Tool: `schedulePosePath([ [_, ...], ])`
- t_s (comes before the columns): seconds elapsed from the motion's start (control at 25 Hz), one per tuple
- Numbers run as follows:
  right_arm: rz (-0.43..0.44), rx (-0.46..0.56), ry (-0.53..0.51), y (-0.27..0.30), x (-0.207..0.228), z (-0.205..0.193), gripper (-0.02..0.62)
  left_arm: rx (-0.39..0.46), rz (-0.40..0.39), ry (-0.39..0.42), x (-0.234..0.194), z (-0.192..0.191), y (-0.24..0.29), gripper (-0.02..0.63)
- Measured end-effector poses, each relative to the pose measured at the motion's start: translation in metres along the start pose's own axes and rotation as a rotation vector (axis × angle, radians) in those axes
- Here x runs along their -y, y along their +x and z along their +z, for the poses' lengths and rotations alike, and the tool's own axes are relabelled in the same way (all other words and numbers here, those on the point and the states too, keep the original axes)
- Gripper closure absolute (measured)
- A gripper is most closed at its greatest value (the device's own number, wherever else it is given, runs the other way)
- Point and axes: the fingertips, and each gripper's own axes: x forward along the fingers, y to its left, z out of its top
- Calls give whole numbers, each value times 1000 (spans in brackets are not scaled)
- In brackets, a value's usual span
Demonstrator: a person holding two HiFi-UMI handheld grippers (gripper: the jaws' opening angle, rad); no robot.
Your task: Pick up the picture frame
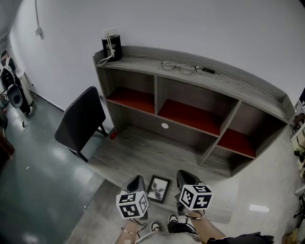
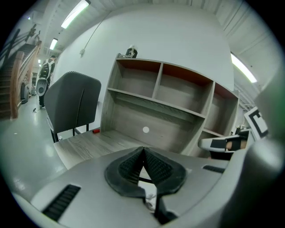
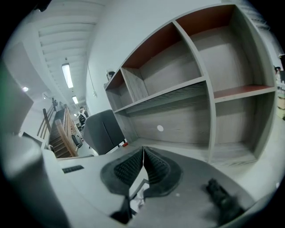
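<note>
Office-like indoor workspace, indicated by a grey wood-grain desk [image 1: 143, 152] with a red-lined shelved hutch [image 1: 190, 102], dark padded chair [image 1: 78, 121] set off the desk's left edge, glossy grey floor [image 1: 38, 181], ceiling strip lights [image 2: 75, 12], wooden-railed staircase [image 3: 62, 133] noted further off, spectacles [image 1: 178, 66] left on the hutch top.

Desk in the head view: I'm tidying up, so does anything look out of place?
The picture frame appears to lie face-up on the desk by its front edge, slightly skewed, not standing. Glasses sit atop the hutch.

My left gripper [image 1: 136, 183] and right gripper [image 1: 187, 178] are grey, with black ribbed pads [image 2: 156, 167] and white cubes [image 1: 132, 205] bearing black square markers.
</note>
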Motion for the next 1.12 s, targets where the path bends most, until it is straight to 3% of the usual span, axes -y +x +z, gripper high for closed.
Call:
schedulePosePath([
  [0.52,12,-64,10,8,25,-15,563,-60,59,-36,-1,-27,11,592],
  [1.12,45,-250,82,41,35,-98,563,-208,168,-98,-39,-97,11,592],
])
